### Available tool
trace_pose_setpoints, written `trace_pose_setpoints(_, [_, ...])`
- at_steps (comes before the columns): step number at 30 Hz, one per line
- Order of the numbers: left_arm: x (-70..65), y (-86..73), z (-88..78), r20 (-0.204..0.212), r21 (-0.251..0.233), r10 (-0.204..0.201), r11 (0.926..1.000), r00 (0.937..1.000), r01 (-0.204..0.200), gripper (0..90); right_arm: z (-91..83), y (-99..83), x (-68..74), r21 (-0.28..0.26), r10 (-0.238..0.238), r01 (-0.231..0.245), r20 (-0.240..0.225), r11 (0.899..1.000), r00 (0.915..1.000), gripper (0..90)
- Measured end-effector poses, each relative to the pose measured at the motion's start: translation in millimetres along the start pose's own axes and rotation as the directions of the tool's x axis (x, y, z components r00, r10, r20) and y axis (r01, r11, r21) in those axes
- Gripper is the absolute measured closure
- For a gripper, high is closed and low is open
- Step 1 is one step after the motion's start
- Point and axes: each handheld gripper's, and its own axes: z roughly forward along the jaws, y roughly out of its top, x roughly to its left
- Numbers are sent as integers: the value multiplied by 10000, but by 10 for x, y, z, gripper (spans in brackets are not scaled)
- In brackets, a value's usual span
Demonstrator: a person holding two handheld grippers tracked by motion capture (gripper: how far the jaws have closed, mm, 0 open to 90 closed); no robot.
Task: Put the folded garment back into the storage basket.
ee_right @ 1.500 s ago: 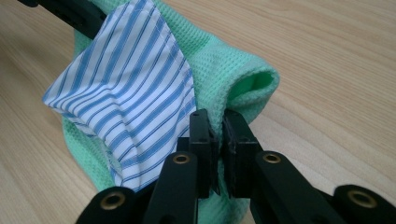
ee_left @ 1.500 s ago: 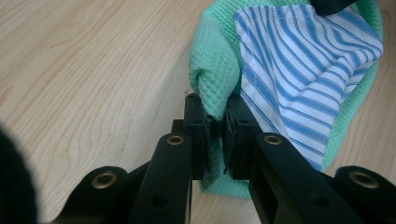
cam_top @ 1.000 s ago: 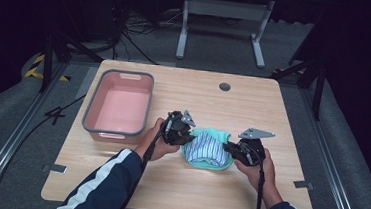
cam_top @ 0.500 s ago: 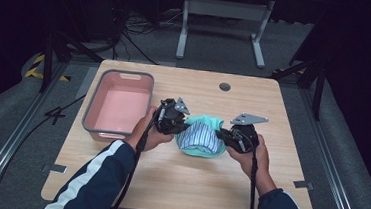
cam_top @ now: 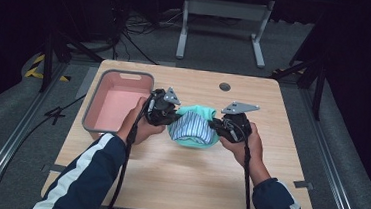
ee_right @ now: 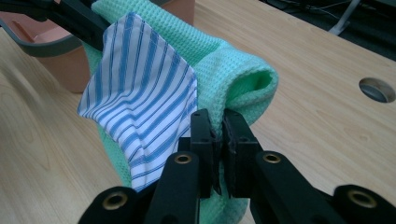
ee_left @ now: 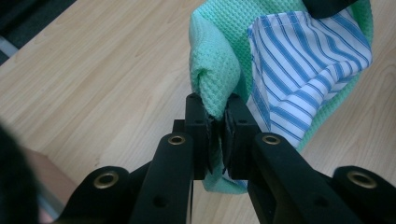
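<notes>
A dark room with a metal stand surrounds the wooden table [cam_top: 178, 174]. Left of the cloth bundle sits the pink bin [cam_top: 116, 104]. The bundle [cam_top: 191, 130], green waffle cloth folded with a blue-striped cloth, hangs above the table's middle, between the grippers. The left gripper [ee_left: 215, 122] pinches its left fold; the right gripper [ee_right: 217, 128] pinches its right fold. Both bites look shallow, so a fold could slip free if the hands pull apart, and the striped cloth could slide out. Since a second ago the bundle has risen off the table and shifted toward the bin.
</notes>
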Motion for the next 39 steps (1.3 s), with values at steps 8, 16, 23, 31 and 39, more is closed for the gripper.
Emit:
trace_pose_setpoints(8, [108,-74,-181,-290,-245,-156,9996,9995,149,823,64,232,93,-78,-563,562,-153,9984,9983,839])
trace_pose_setpoints(16, [225,-140,-364,-621,-292,-402,9988,9973,384,823,136,427,191,-229,-743,735,-374,9970,9965,839])
trace_pose_setpoints(23, [335,-194,-535,-958,-304,-594,9979,9936,568,823,229,635,283,-318,-920,904,-538,9954,9943,839])
trace_pose_setpoints(31, [441,-270,-708,-1299,-239,-773,9969,9885,748,823,355,823,392,-370,-975,950,-725,9948,9926,839])
trace_pose_setpoints(39, [627,-451,-966,-1861,-151,-1151,9933,9758,1143,823,569,1040,586,-421,-1140,1101,-1040,9930,9880,839])
